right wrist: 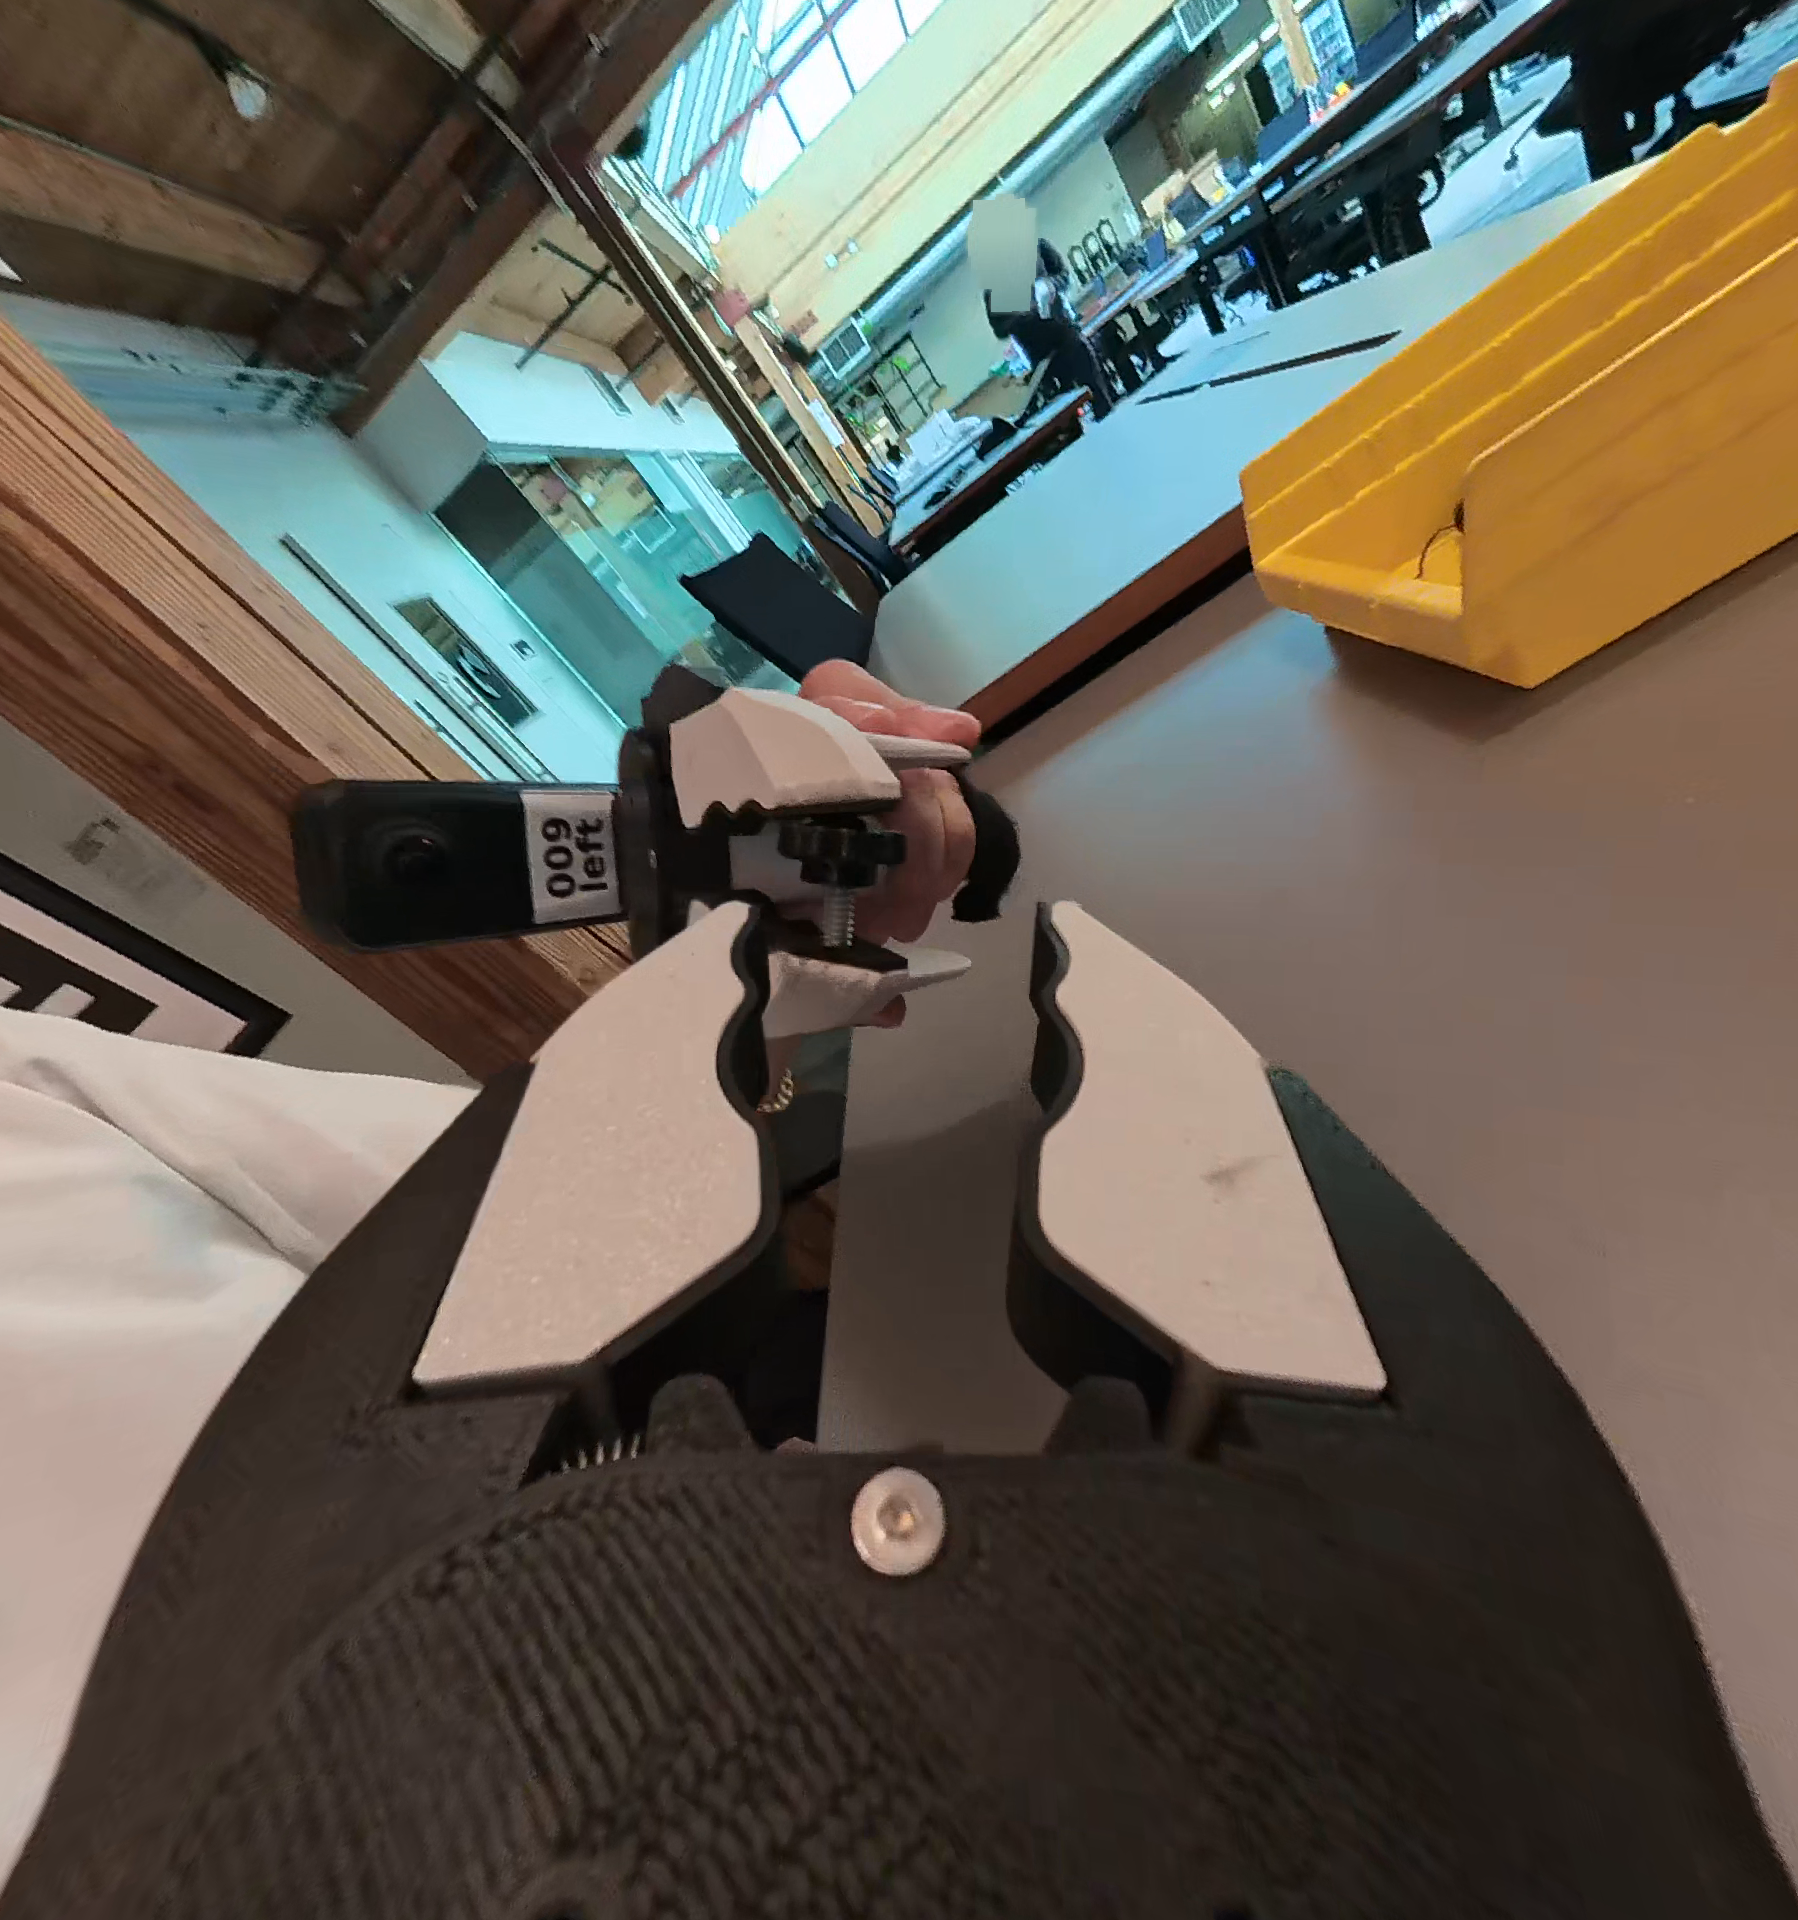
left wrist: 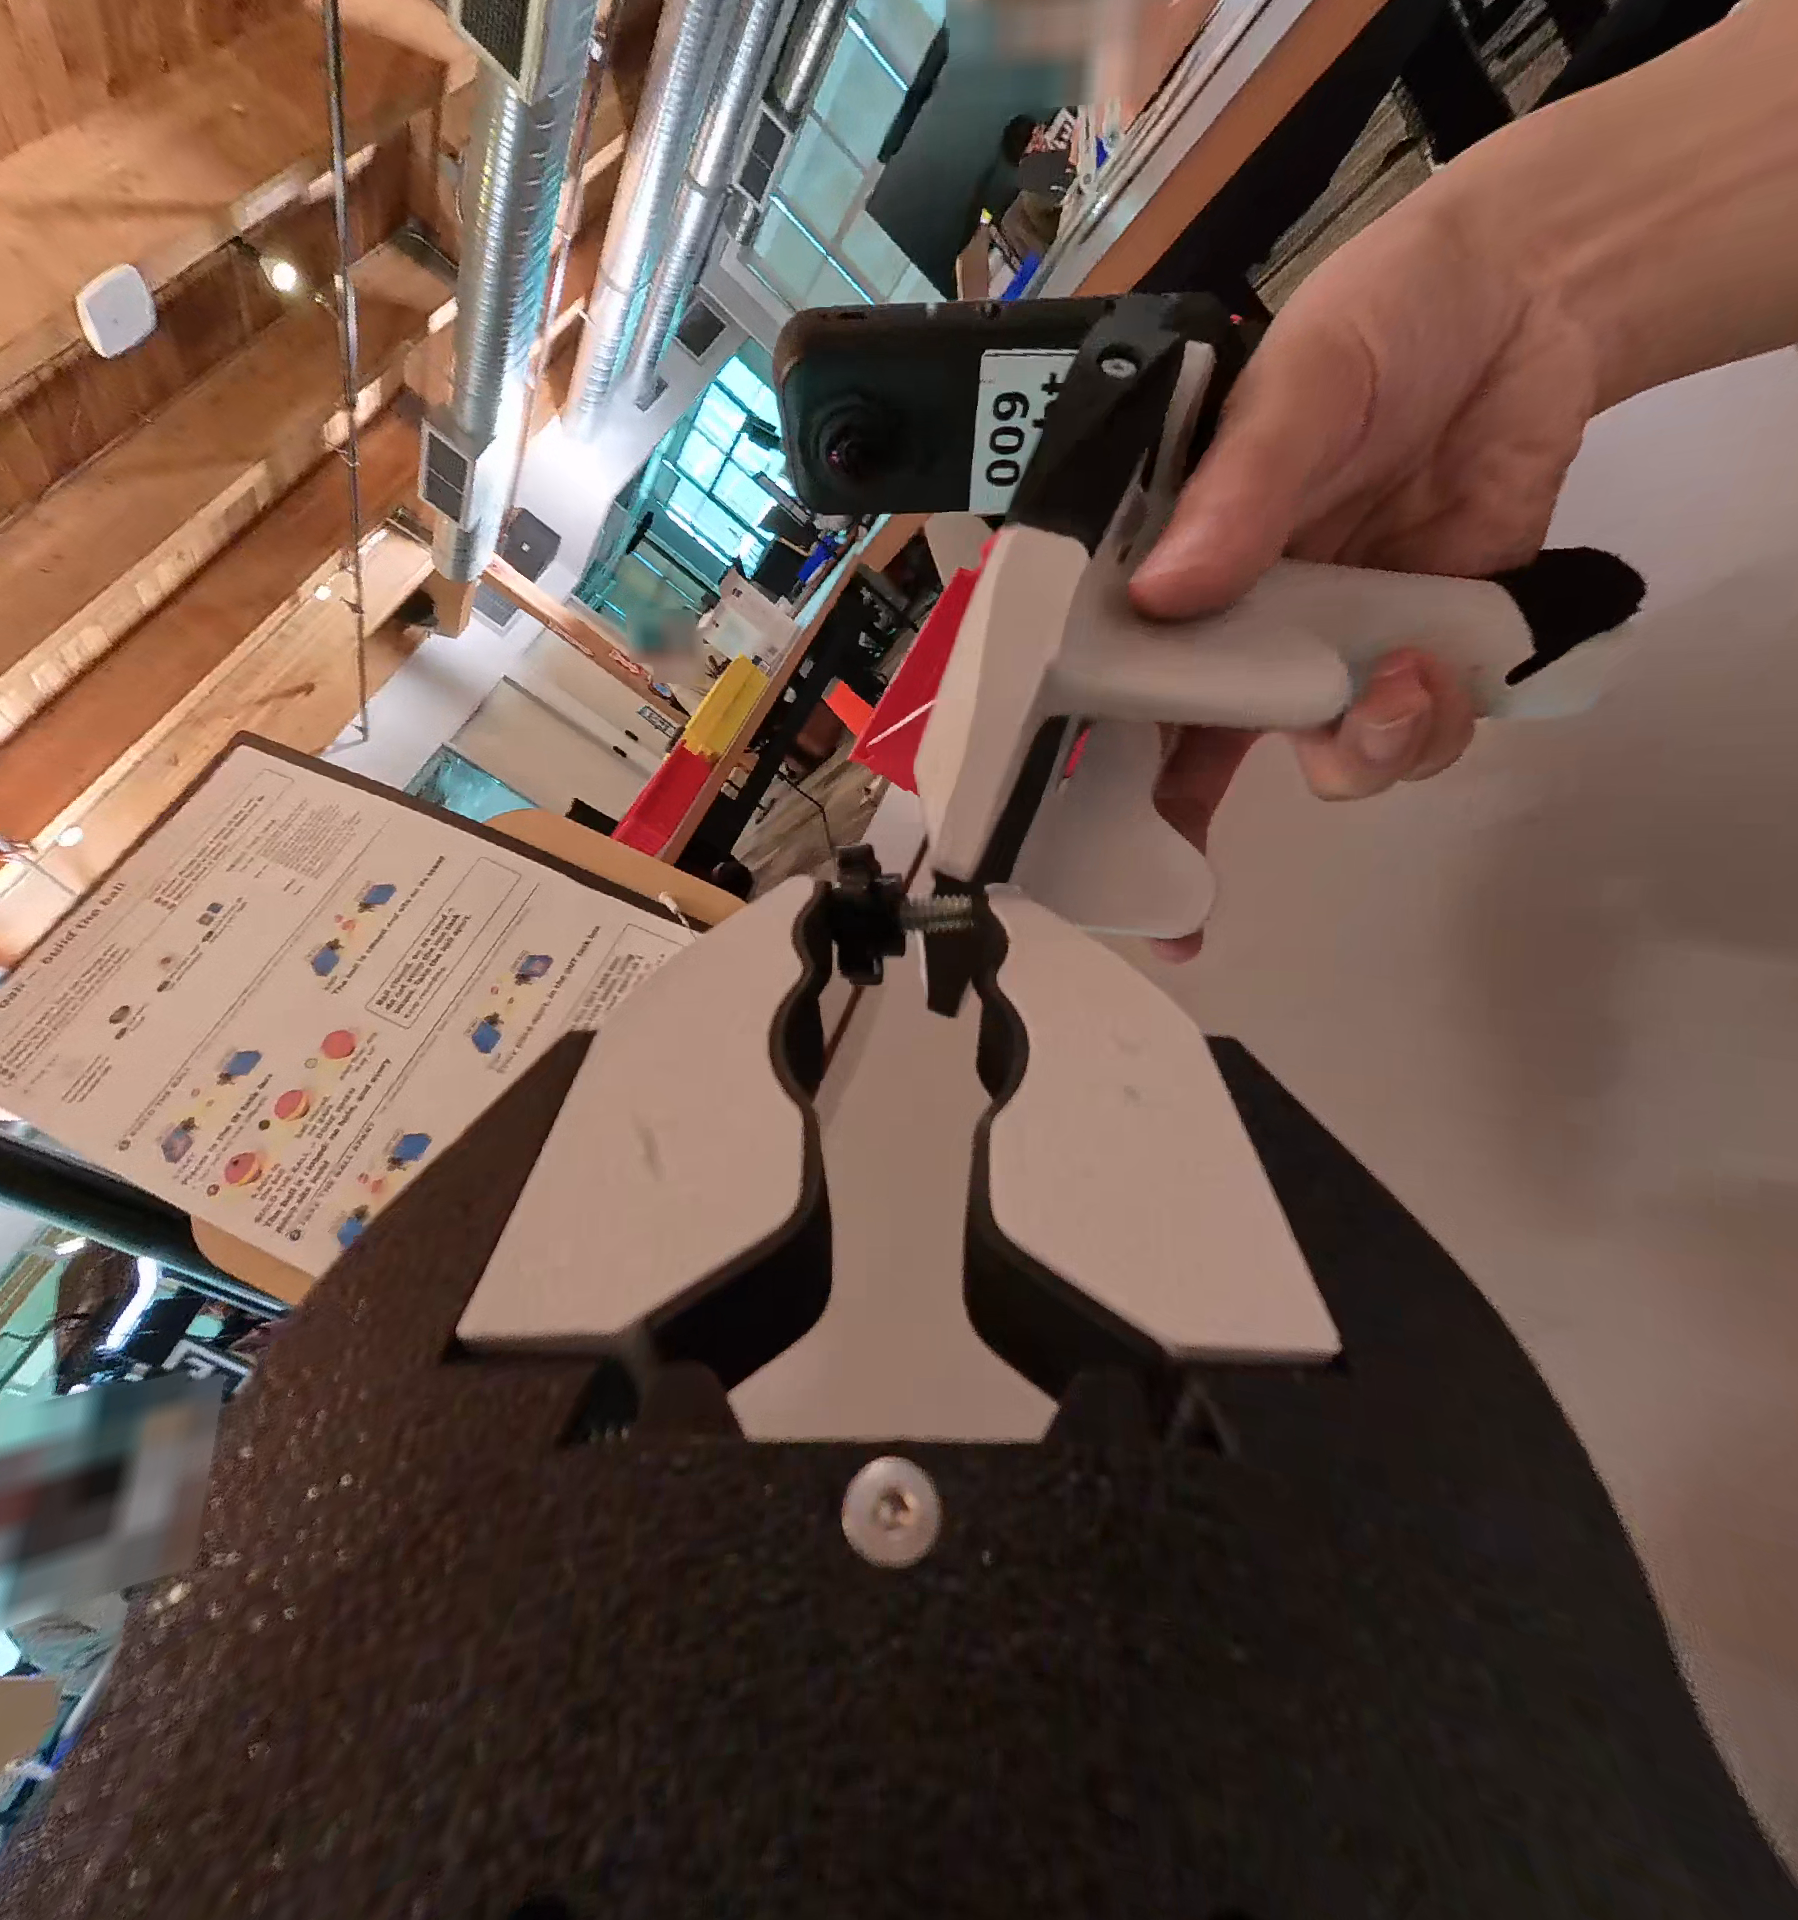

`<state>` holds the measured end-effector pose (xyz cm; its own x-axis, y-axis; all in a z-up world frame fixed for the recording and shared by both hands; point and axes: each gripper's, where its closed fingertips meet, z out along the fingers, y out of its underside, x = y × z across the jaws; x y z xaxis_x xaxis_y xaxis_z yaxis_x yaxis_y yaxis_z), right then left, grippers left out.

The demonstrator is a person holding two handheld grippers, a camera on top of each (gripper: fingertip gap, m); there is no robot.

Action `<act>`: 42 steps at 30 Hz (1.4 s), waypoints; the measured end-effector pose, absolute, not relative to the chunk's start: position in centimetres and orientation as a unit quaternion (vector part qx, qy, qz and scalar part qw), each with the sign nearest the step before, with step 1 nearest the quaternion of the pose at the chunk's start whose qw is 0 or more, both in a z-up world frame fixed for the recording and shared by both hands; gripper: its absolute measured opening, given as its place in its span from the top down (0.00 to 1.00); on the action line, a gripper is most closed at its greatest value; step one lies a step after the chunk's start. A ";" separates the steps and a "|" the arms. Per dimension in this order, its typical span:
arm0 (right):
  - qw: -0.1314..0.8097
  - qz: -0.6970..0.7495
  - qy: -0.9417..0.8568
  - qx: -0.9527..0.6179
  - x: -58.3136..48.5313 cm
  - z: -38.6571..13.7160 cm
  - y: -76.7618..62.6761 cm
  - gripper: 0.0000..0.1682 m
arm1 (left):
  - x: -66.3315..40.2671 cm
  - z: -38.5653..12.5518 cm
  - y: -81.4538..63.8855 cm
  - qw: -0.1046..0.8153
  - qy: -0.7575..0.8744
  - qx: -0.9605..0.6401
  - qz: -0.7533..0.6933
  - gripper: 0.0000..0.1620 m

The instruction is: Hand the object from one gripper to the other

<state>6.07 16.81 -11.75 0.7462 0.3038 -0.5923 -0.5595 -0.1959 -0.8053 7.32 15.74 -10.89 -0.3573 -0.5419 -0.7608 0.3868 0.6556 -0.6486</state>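
Observation:
A small black knob screw point(left wrist: 864, 925) with a bare threaded shank sits crosswise between the tips of my left gripper point(left wrist: 900, 914), which is shut on it. In the right wrist view the same screw point(right wrist: 838, 852) shows clamped in the left gripper point(right wrist: 962, 862), which a hand holds above the table. My right gripper point(right wrist: 895, 914) is open, its jaws wide apart, and the screw lies just beyond its tips on the left side of the gap. In the left wrist view the right gripper point(left wrist: 1066, 899) comes in from the upper right, one fingertip point(left wrist: 952, 862) close to the shank.
A yellow bin point(right wrist: 1549, 436) stands on the grey table point(right wrist: 1446, 1039) at the right. An instruction sheet on a board point(left wrist: 303, 997) leans at the left. A red bin point(left wrist: 905, 717) lies behind the right gripper. A wooden post point(right wrist: 147, 675) rises at the left.

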 end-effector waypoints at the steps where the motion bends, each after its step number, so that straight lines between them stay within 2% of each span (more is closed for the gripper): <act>1: 0.627 0.335 0.091 -0.697 6.1 -11.9 16.9 0.71 | 7.3 -10.7 15.7 0.571 0.710 -0.053 -0.410 0.85; 8: 0.653 0.249 0.076 -0.712 6.7 -11.5 17.1 0.76 | 7.8 -10.8 15.9 0.625 0.705 -0.031 -0.334 0.85; 12: 0.663 0.177 0.032 -0.726 6.4 -11.3 17.1 0.89 | 8.1 -11.2 15.7 0.636 0.707 -0.027 -0.308 0.85; 16: 0.646 0.142 -0.003 -0.750 6.3 -11.9 17.0 0.92 | 8.2 -11.8 15.7 0.608 0.712 -0.059 -0.347 0.85; 18: 0.636 0.132 -0.017 -0.760 6.5 -12.2 16.8 0.92 | 8.1 -12.1 15.4 0.571 0.717 -0.079 -0.391 0.83; 21: 0.637 0.094 -0.030 -0.764 7.4 -12.0 16.4 0.92 | 7.8 -12.1 15.3 0.506 0.720 -0.123 -0.459 0.75; 24: 0.638 0.009 -0.066 -0.767 8.4 -11.8 16.1 0.92 | 7.7 -11.7 15.3 0.365 0.704 -0.235 -0.563 0.63; 25: 0.634 -0.023 -0.087 -0.768 8.5 -11.9 16.0 0.92 | 7.6 -11.4 15.2 0.308 0.690 -0.272 -0.596 0.62; 28: 0.608 -0.140 -0.154 -0.766 8.6 -12.1 16.2 0.92 | 7.9 -11.3 15.5 0.201 0.651 -0.367 -0.633 0.66; 31: 0.560 -0.245 -0.203 -0.765 8.8 -12.6 16.3 0.92 | 7.7 -12.6 15.4 0.139 0.657 -0.417 -0.612 0.69; 38: 0.500 -0.321 -0.261 -0.761 8.3 -13.9 16.8 0.92 | 7.9 -13.5 15.5 0.120 0.651 -0.449 -0.600 0.84; 42: 0.475 -0.351 -0.278 -0.757 8.3 -13.8 16.7 0.92 | 7.9 -13.5 15.5 0.112 0.649 -0.445 -0.606 0.86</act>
<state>8.29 16.65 -13.77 0.5986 0.0876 0.7962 0.7549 -0.3943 -0.5242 7.93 15.52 -13.54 -0.5782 -0.7140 0.3947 -0.4428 -0.1317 -0.8869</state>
